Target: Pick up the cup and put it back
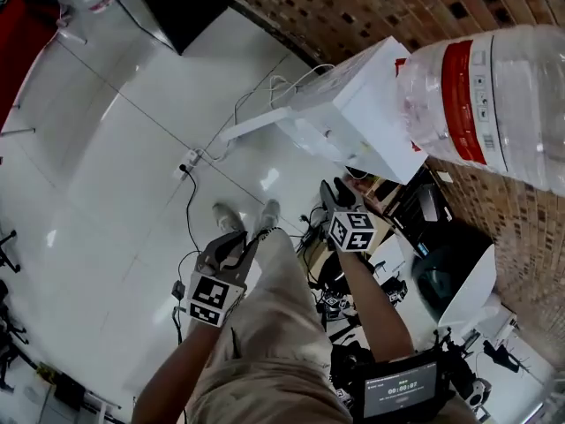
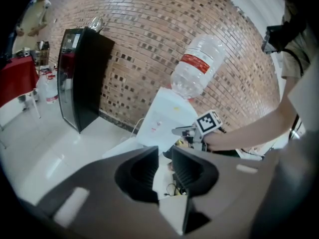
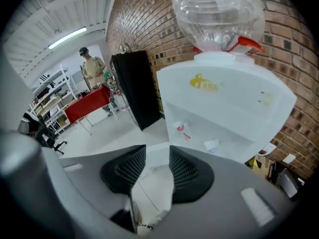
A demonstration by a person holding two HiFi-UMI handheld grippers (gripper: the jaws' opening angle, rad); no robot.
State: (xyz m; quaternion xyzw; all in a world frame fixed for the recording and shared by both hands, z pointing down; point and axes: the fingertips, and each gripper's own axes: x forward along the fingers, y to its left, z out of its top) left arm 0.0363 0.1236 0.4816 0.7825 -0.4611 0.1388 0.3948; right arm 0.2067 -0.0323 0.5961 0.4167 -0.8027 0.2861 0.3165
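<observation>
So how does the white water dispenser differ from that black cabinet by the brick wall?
The water dispenser is white; the black cabinet is dark. The dispenser carries a big clear bottle neck-down on top; the cabinet has only something small up there. The dispenser's front has a recess with taps; the cabinet's sides look flat. Both stand against the brick wall.

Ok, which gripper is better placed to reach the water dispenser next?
Right, probably. The right gripper is nearer the water dispenser and faces its front squarely. The left gripper is farther back and sees it at an angle.
</observation>
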